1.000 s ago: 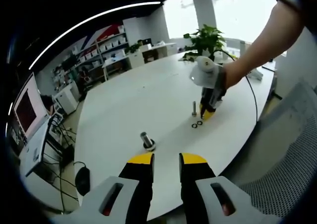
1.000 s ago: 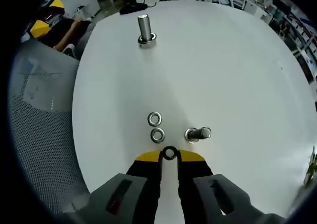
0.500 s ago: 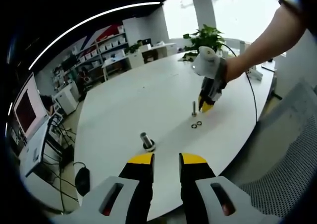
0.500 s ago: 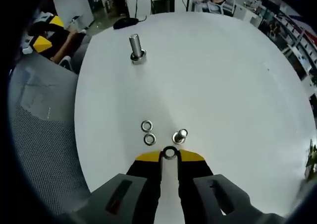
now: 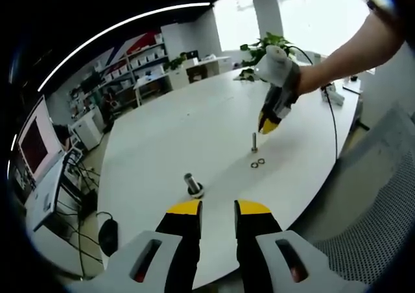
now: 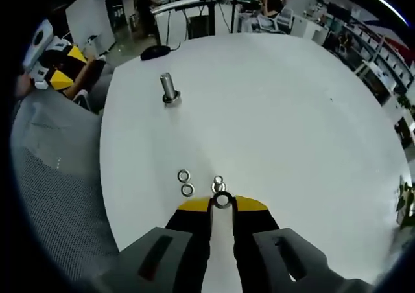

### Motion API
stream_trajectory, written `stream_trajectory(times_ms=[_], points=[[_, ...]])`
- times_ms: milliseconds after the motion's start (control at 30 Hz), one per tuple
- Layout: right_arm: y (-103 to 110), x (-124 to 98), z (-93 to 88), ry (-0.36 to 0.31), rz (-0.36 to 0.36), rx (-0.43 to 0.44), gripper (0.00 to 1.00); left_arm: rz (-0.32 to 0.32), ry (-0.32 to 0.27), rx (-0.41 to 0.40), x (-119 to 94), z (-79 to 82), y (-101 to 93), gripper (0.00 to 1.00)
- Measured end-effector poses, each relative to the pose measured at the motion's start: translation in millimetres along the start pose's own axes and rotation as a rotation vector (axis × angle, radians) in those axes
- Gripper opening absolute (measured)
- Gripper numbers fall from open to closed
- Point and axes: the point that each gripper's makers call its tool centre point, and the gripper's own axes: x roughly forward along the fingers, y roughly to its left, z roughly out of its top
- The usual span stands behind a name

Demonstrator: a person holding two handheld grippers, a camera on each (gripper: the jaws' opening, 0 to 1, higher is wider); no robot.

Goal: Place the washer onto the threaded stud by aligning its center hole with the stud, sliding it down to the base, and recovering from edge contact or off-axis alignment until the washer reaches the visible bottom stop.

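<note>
A thin threaded stud point(image 5: 254, 140) stands upright on the white round table point(image 5: 175, 131). In the right gripper view the stud point(image 6: 218, 183) is seen nearly from above, just past my fingertips. My right gripper point(image 6: 222, 203) is shut on a small washer point(image 6: 222, 201), held at its tips. From the left gripper view, the right gripper point(image 5: 266, 124) hangs in a person's hand, above the stud and slightly to its right. Two loose washers point(image 6: 185, 182) lie flat beside the stud. My left gripper point(image 5: 218, 209) hovers open at the table's near edge, holding nothing.
A thicker short bolt point(image 5: 192, 184) stands on its own washer, closer to the left gripper. A mesh chair point(image 6: 52, 196) sits off the table's edge. A black mouse point(image 6: 152, 52) lies beyond the table's far side. A potted plant point(image 5: 269, 46) stands at the far rim.
My right gripper has risen from the table with the washer and shifted until it is over the stud's top. The left gripper has stayed where it was.
</note>
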Motion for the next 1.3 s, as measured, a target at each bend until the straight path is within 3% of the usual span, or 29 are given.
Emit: stream_trajectory(times_ms=[167, 367, 867, 1133, 1300], points=[[2, -6, 15.8, -0.039, -0.001, -0.017, 0.13, -0.001, 0.002, 0.001, 0, -0.3, -0.2, 0.18], [5, 2, 25.1, -0.028, 0.01, -0.062, 0.13, -0.001, 0.005, 0.002, 0, -0.7, -0.3, 0.18], [4, 18, 14.3, 0.043, 0.03, -0.071, 0.13, 0.004, 0.003, -0.006, 0, -0.6, 1.3, 0.18], [0, 23, 23.4, 0.035, 0.026, -0.065, 0.13, 0.001, 0.006, -0.006, 0, -0.9, 0.5, 0.17], [4, 23, 18.5, 0.094, 0.022, -0.109, 0.13, 0.002, 0.006, -0.008, 0, -1.1, 0.9, 0.17]])
